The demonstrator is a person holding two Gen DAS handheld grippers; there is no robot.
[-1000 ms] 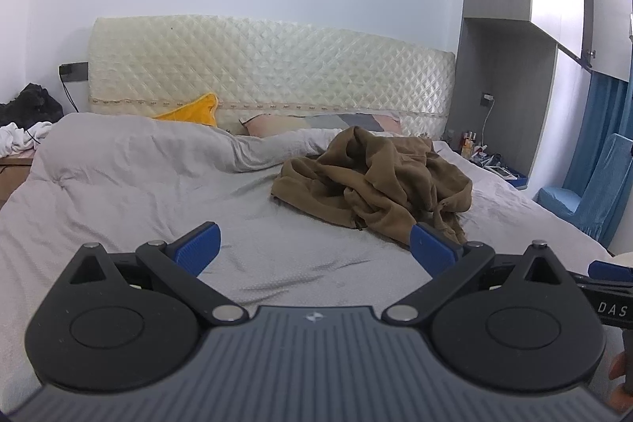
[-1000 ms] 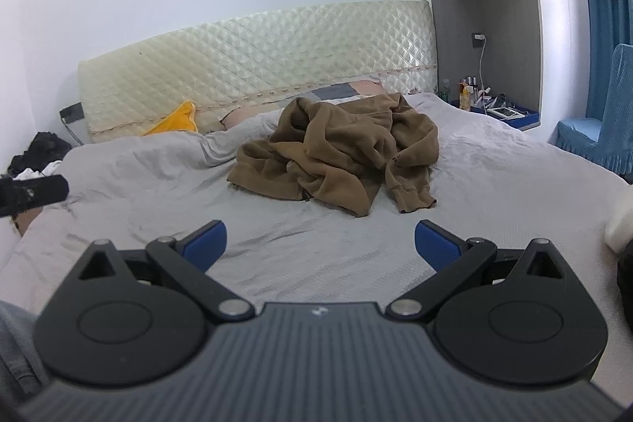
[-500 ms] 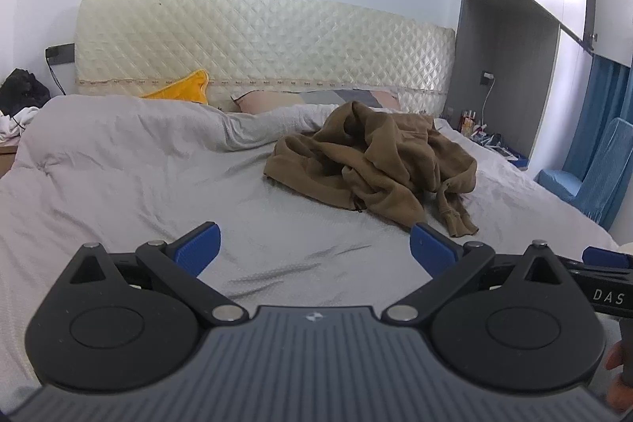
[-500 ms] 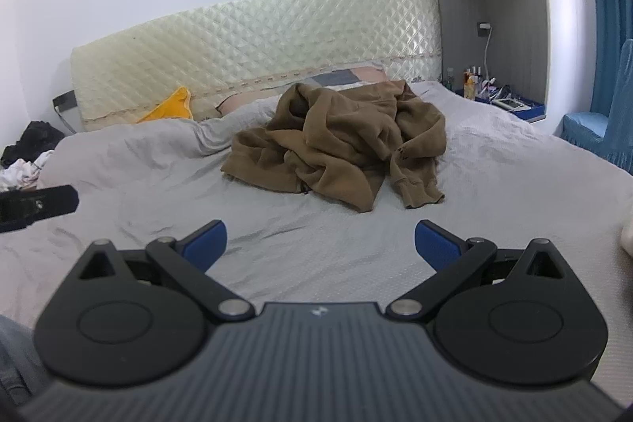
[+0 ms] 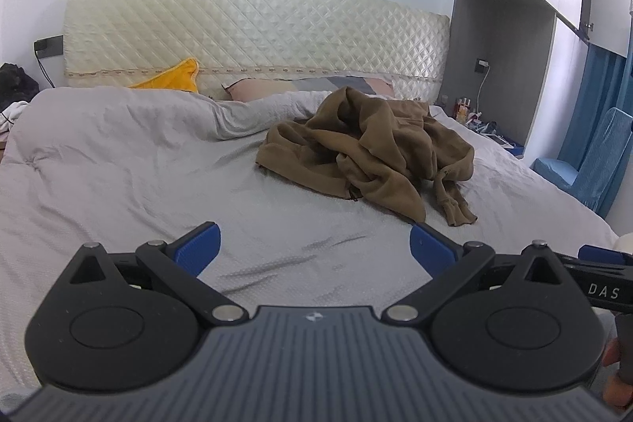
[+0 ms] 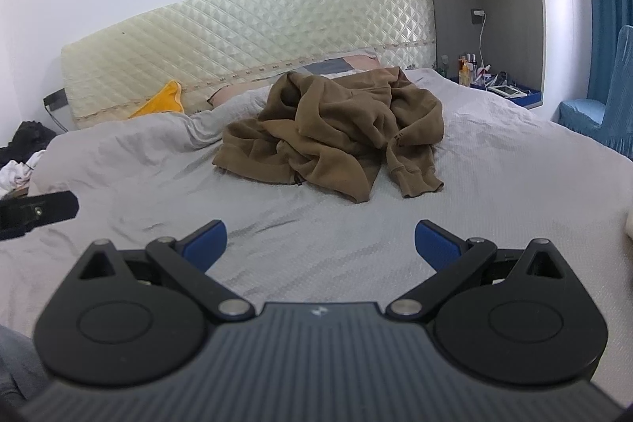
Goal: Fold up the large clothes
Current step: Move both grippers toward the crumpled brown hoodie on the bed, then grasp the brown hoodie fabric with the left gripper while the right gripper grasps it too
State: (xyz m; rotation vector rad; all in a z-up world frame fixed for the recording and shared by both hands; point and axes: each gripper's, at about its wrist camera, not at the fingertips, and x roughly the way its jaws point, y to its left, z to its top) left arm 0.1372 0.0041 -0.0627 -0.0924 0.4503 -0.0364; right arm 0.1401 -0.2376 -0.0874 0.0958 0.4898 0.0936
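A crumpled brown hooded sweatshirt (image 5: 368, 153) (image 6: 336, 133) lies in a heap on the grey bedsheet (image 5: 138, 176) (image 6: 514, 161), right of centre in the left wrist view and near the middle in the right wrist view. One sleeve cuff trails toward me. My left gripper (image 5: 314, 244) hangs open over bare sheet, short of the garment. My right gripper (image 6: 320, 240) is open too, nothing between its blue fingertips, also short of the heap. The left gripper's tip (image 6: 39, 212) shows at the left edge of the right wrist view.
A cream quilted headboard (image 5: 253, 38) stands behind the bed with a yellow pillow (image 5: 174, 82) and a pink-grey pillow (image 5: 261, 91). A bedside shelf with bottles (image 6: 486, 78) and a blue chair (image 6: 601, 105) are on the right. Dark clothes (image 6: 23, 141) sit at left.
Both grippers have moved forward toward the sweatshirt, which looks larger and nearer. Both jaws stayed open. The garment has not moved.
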